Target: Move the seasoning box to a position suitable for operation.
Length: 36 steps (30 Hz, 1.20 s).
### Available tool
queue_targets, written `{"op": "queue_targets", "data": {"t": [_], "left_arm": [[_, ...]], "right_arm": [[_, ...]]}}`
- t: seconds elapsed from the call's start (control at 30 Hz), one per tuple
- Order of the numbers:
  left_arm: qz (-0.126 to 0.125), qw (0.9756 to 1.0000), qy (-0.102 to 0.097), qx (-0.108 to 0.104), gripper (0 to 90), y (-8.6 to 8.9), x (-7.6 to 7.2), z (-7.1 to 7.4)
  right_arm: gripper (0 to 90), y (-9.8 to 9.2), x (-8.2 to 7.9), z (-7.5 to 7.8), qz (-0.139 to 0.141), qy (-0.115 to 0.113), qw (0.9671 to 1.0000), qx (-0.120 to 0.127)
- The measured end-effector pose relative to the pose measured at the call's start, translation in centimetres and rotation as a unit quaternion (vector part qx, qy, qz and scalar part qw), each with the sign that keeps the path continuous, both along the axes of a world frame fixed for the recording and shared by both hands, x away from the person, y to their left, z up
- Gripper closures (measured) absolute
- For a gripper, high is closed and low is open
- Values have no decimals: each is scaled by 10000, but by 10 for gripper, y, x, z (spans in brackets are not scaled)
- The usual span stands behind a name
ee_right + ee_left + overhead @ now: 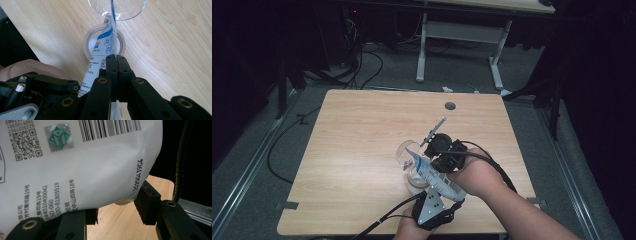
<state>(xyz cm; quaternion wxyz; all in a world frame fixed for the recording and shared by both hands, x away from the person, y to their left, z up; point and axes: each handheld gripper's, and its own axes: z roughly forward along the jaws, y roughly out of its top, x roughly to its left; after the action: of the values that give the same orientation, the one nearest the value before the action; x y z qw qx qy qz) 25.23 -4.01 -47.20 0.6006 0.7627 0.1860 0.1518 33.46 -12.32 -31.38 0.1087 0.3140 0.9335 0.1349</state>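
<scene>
A white pouch (pixel 432 175) with blue print and a barcode hangs tilted between both grippers, its narrow top corner dipping into the rim of a clear stemmed glass (pixel 404 150). The glass stands upright on the wooden table (pixel 357 130). My right gripper (pixel 439 160) is shut on the pouch's thin upper edge; in the right gripper view its jaws (pixel 116 61) pinch the pouch (pixel 102 50) just above the glass's round foot (pixel 86 42). My left gripper (pixel 438 189) holds the pouch's fat lower end; in the left gripper view the pouch (pixel 87 165) bulges between the jaws (pixel 118 206).
A round cable hole (pixel 450 105) sits near the table's far edge. Behind the table stand another desk's white legs (pixel 421 55), with cables on the floor (pixel 362 65). The left gripper's body (pixel 37 87) and a hand (pixel 30 67) lie close beside the right jaws.
</scene>
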Motion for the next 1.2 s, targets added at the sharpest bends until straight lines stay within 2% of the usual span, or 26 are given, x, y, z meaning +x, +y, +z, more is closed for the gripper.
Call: {"op": "queue_targets", "data": {"t": [1.2], "left_arm": [[-4,10000,-20,-35,575,1,1,2]], "right_arm": [[900,2,2,0,44,-41,10000,0]]}}
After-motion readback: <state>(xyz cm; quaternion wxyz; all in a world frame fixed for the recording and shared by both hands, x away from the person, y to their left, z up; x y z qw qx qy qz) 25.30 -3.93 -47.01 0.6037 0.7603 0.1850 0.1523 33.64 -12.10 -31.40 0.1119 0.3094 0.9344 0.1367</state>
